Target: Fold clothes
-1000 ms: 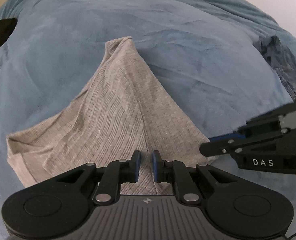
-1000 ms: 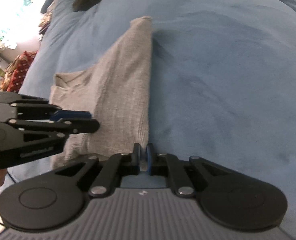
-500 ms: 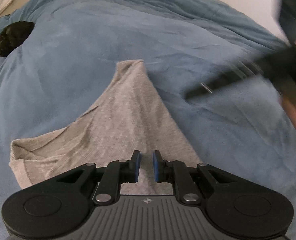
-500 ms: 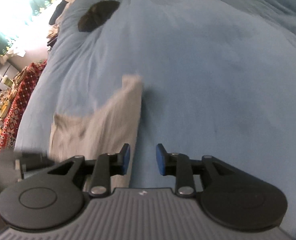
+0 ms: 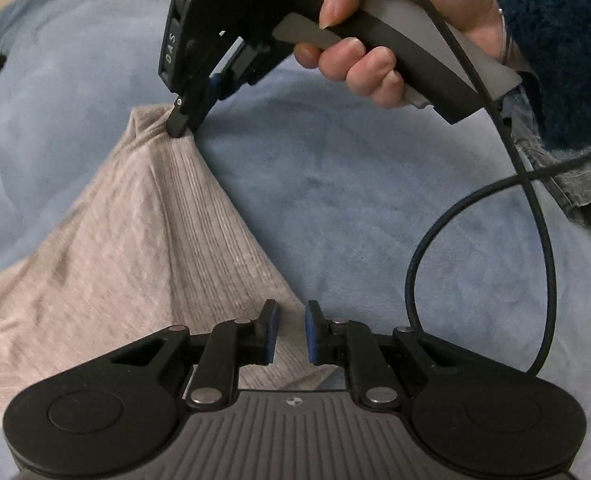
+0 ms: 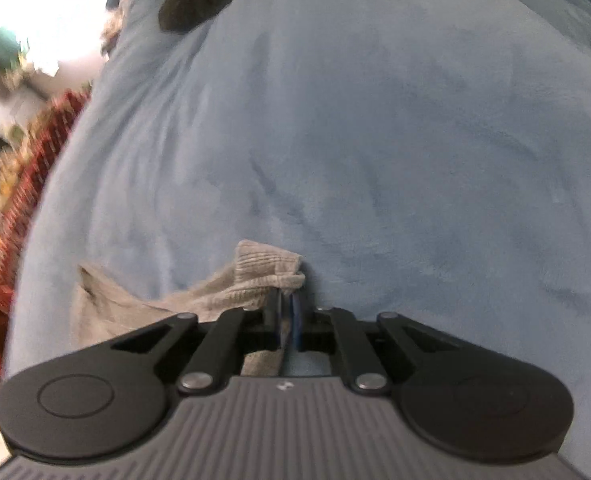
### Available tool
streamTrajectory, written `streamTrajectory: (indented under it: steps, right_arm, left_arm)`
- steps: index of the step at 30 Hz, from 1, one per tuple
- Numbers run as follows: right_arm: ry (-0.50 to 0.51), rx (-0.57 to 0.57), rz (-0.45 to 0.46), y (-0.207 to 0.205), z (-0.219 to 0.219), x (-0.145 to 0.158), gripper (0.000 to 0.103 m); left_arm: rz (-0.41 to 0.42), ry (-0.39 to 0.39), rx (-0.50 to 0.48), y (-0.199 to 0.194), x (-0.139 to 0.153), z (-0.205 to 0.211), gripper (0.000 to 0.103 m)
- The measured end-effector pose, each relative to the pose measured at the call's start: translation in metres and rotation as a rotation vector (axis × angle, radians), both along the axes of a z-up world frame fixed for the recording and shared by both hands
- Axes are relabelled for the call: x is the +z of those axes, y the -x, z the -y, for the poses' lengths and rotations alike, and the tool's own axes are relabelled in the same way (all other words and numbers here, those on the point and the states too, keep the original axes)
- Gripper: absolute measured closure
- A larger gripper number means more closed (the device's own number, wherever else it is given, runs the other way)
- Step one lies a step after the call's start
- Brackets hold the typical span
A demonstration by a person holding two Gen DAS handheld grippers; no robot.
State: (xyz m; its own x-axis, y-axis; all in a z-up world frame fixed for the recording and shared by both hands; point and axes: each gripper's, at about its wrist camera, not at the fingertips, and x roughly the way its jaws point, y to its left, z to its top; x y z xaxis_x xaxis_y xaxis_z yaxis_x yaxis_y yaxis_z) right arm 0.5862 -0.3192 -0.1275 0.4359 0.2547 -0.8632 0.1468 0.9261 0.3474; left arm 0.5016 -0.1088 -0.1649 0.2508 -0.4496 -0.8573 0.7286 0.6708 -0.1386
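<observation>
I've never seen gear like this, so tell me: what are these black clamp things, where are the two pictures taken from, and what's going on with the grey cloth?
Each black clamp is a hand-held tool with two fingers that pinch; a person holds one in each hand. A small camera sits on each tool and looks out along its fingers, so each picture shows that tool's own fingers at the bottom.

In the left camera's picture, the left tool is open above the near edge of a grey ribbed garment lying on a blue blanket. The person's right hand holds the right tool, which pinches the garment's far corner.

The right camera's picture shows that same pinch close up. Denim clothing lies at the side.
</observation>
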Motion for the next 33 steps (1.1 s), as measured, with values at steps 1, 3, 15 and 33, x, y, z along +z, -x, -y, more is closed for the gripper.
streamTrajectory:
  steps: [1,3,15,33]
  right_arm:
    - [0.028,0.018,-0.002,-0.001,-0.002,-0.003,0.099]
    - [0.057,0.043,0.005,-0.002,-0.004,-0.004,0.099]
    - [-0.006,0.007,0.015,0.064,-0.008,0.023,0.084]
    - [-0.214,-0.128,-0.041,0.184,-0.067,-0.009,0.073]
  left_arm:
    - [0.001,-0.004,-0.005,0.001,-0.001,0.002,0.090]
    - [0.001,0.001,-0.011,0.002,-0.002,0.008,0.090]
    - [-0.027,0.065,0.230,0.020,0.040,-0.064,0.090]
    - [-0.294,0.293,0.808,0.032,-0.001,-0.245,0.074]
